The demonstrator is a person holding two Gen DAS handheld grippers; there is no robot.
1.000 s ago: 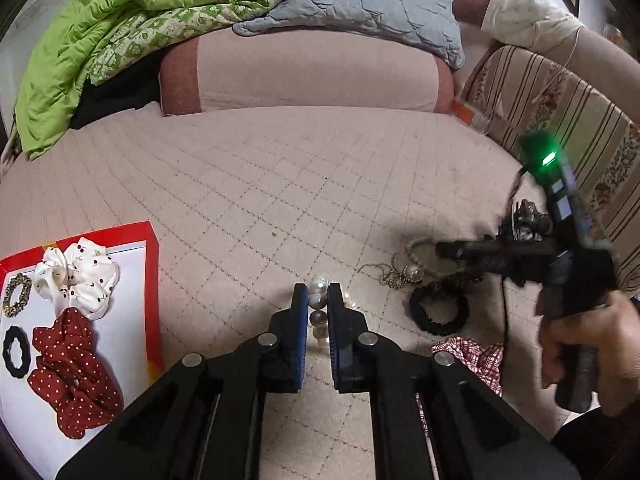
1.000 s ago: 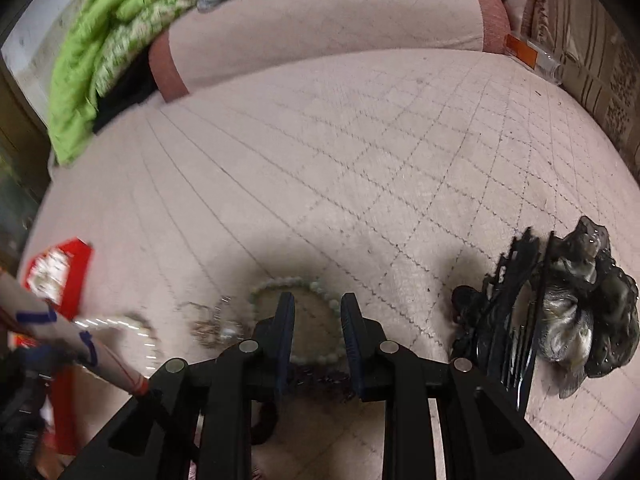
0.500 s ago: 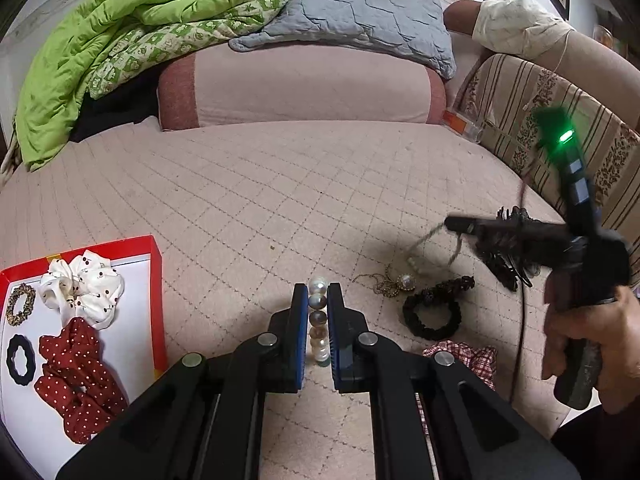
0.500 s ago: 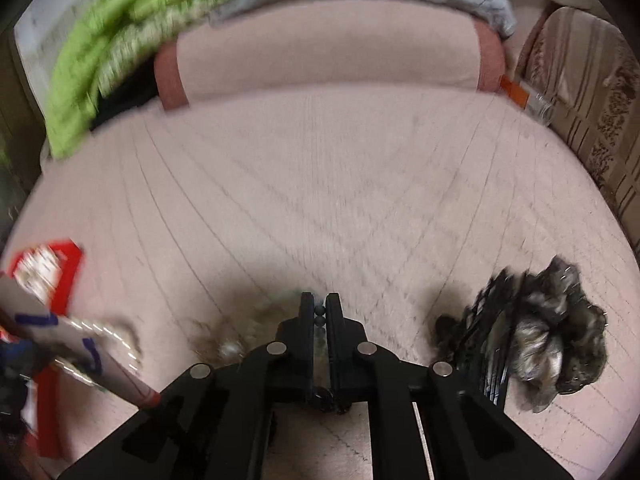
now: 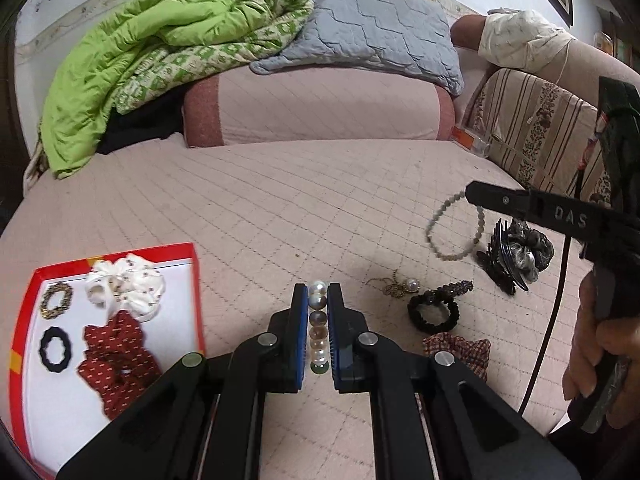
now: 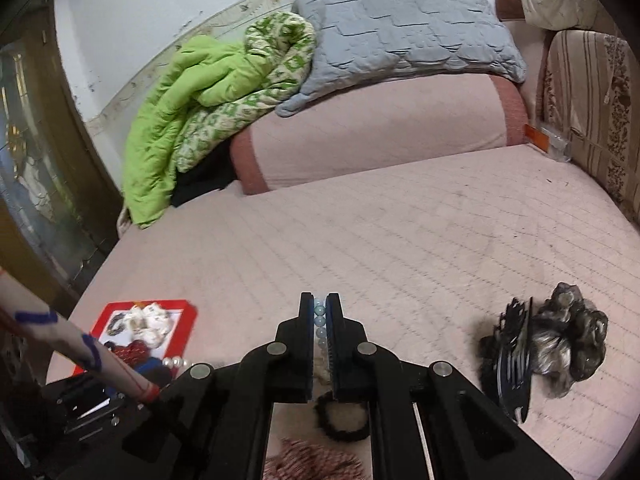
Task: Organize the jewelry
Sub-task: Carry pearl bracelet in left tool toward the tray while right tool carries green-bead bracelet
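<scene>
My left gripper (image 5: 318, 294) is shut on a pearl bracelet (image 5: 318, 322), its large beads stacked between the blue pads. My right gripper (image 6: 319, 302) is shut on a pale green bead bracelet (image 6: 320, 322); in the left wrist view that bracelet (image 5: 454, 232) hangs as a loop from the black fingers (image 5: 500, 200), above the bed. A red-rimmed tray (image 5: 198, 280) at the left holds a white scrunchie (image 5: 128, 286), a dark red dotted scrunchie (image 5: 114, 364), a black hair tie (image 5: 55, 349) and a gold bracelet (image 5: 56, 298).
On the pink quilted bed (image 5: 280, 208) lie a gold chain with a pearl (image 5: 396, 286), a black beaded hair tie (image 5: 434, 310), a checked scrunchie (image 5: 460, 354) and a black claw clip with a grey scrunchie (image 5: 516, 252). Pillows and a green blanket (image 5: 132, 68) are piled at the back.
The right gripper closed on the green bead bracelet and lifted it off the bed. The left gripper rose a little with the pearl bracelet still gripped.
</scene>
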